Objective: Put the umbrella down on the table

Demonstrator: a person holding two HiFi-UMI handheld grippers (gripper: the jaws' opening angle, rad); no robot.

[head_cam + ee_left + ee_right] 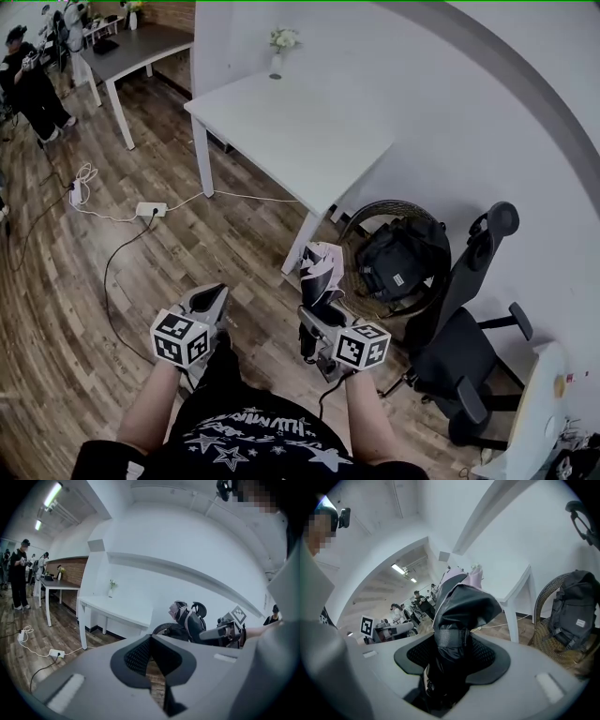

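A folded umbrella (321,267), black with a pale pink tip, stands up out of my right gripper (317,314). The pads are shut on its strapped lower part. In the right gripper view the umbrella (464,606) fills the space between the jaws of the right gripper (454,644). My left gripper (208,295) hangs to its left, apart from it; its tips meet with nothing held (151,641). The white table (281,131) lies ahead, beyond both grippers. The left gripper view shows the umbrella (179,612) at mid right.
A small vase of flowers (279,52) stands at the table's far corner. To the right are a wicker chair with a dark backpack (401,258) and a black office chair (469,347). A power strip (150,208) and cables lie on the wooden floor at left. A person (33,89) sits far left.
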